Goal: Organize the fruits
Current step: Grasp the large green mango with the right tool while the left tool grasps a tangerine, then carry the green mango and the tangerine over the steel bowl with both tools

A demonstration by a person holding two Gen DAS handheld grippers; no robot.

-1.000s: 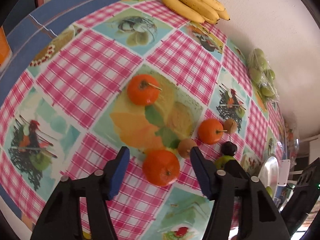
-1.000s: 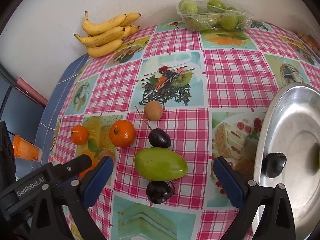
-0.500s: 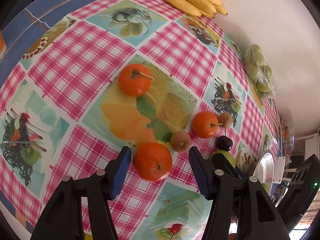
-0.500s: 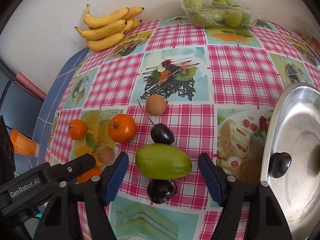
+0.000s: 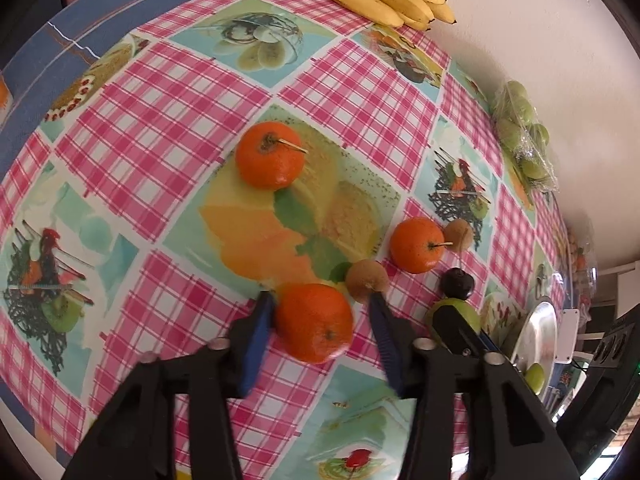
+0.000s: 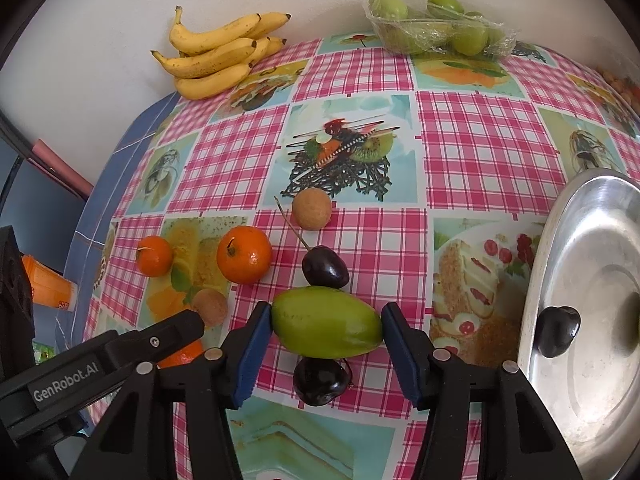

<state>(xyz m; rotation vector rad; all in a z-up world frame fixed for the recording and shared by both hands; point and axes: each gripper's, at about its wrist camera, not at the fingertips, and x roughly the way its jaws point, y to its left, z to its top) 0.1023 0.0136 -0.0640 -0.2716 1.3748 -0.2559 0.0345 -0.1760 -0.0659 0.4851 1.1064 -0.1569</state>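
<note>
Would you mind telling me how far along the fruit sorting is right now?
Done: one dark cherry lies on the metal tray. In hand: the left claw brackets a tangerine, and the right claw brackets the green mango. Left on the tablecloth: two tangerines, two cherries, two small brown fruits.

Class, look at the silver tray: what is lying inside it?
In the silver tray lies one dark cherry. A green fruit shows at its edge; the frame cuts off the rest.
</note>
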